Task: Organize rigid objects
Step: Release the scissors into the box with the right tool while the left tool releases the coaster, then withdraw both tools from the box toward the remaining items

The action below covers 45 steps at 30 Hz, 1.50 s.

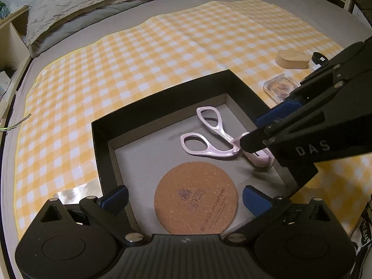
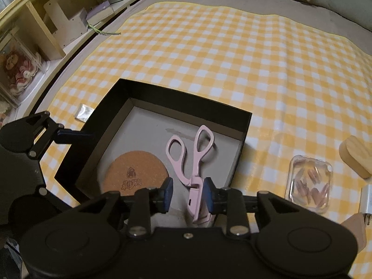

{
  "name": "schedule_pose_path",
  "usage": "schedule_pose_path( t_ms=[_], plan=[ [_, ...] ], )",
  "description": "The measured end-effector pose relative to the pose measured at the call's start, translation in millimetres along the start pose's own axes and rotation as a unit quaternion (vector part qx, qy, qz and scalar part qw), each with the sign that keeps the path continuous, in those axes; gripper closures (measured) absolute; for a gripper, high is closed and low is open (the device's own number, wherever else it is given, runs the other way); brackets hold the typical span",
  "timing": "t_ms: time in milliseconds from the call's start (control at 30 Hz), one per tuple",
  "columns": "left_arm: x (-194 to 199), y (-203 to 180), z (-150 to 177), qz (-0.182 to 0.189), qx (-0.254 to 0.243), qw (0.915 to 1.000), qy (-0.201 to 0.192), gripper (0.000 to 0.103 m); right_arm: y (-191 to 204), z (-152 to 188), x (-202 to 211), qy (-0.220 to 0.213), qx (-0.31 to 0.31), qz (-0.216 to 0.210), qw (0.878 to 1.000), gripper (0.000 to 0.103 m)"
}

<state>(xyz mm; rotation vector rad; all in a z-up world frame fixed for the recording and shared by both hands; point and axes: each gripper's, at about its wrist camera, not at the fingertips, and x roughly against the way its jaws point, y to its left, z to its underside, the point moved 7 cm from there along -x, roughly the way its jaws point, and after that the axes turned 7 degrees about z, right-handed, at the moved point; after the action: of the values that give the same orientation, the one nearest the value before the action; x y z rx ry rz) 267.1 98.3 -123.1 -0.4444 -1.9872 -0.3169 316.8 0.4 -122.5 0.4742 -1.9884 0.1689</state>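
Observation:
A black shallow box [image 1: 162,90] [image 2: 186,96] lies on a yellow checked cloth. Inside lie a round cork coaster [image 1: 196,197] [image 2: 134,172] and pink scissors in a pink sheath [image 1: 209,137] [image 2: 197,155]. My right gripper [image 2: 188,195] [image 1: 260,130] is open, its blue pads either side of the sheath end; the right pad is against it, the left pad stands apart. My left gripper [image 1: 186,200] is open wide over the box's near part, astride the coaster; its left finger hangs over the box wall.
To the right of the box lie a clear plastic case of small pink items [image 2: 310,183] [image 1: 280,86], a wooden oval block [image 2: 355,155] [image 1: 293,59] and a white charger plug [image 2: 367,201]. A small foil packet [image 2: 83,112] lies left of the box. Shelves stand far left.

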Motion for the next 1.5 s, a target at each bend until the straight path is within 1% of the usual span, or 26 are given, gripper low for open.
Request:
schedule_pose_path(
  t_ms=[133, 233, 300, 333, 433, 500, 733, 800, 933, 1100, 1200, 1267, 1400, 1500],
  plan=[
    [8, -5, 1, 0.003, 0.001, 1.0, -0.007, 0.0, -2, 1, 6, -0.008, -0.006, 0.002, 1.0, 0.068],
    [16, -10, 1, 0.004, 0.003, 0.9999, -0.014, 0.0, -3, 2, 14, -0.017, -0.011, 0.0, 1.0, 0.063],
    [23, -13, 0, 0.005, 0.004, 0.9998, -0.021, 0.0, -3, 1, 21, -0.026, -0.014, -0.001, 1.0, 0.057],
    [27, -14, 0, 0.006, 0.004, 0.9997, -0.025, 0.0, -4, 2, 26, -0.032, -0.014, -0.001, 0.999, 0.056],
    [40, -18, -1, 0.007, 0.009, 0.9992, -0.039, 0.0, -4, 1, 39, -0.049, -0.015, 0.0, 0.999, 0.049],
    [48, -19, -2, 0.007, 0.012, 0.9987, -0.048, 0.0, -4, 1, 48, -0.062, -0.016, 0.001, 0.998, 0.042],
    [80, -30, -3, 0.004, 0.023, 0.9961, -0.085, 0.0, -13, 6, 83, -0.109, -0.024, 0.008, 0.994, 0.033],
    [88, -33, -4, 0.003, 0.026, 0.9948, -0.098, 0.0, -15, 8, 93, -0.123, -0.024, 0.009, 0.992, 0.029],
    [104, -41, -5, 0.001, 0.036, 0.991, -0.129, 0.0, -22, 15, 112, -0.151, -0.028, 0.008, 0.988, 0.026],
    [121, -51, -6, -0.006, 0.043, 0.9849, -0.168, 0.0, -34, 26, 133, -0.187, -0.034, 0.019, 0.982, 0.016],
    [129, -56, -6, -0.005, 0.059, 0.9792, -0.194, 0.0, -43, 33, 145, -0.21, -0.043, 0.026, 0.976, 0.009],
    [133, -60, -6, -0.003, 0.07, 0.9756, -0.208, 0.0, -50, 39, 152, -0.225, -0.046, 0.036, 0.973, 0.008],
    [136, -69, -6, 0.0, 0.084, 0.9686, -0.234, 0.0, -65, 50, 164, -0.254, -0.05, 0.052, 0.965, 0.002],
    [135, -77, -3, 0.006, 0.09, 0.9639, -0.25, 0.0, -78, 61, 171, -0.272, -0.059, 0.066, 0.958, 0.001]
  ],
)
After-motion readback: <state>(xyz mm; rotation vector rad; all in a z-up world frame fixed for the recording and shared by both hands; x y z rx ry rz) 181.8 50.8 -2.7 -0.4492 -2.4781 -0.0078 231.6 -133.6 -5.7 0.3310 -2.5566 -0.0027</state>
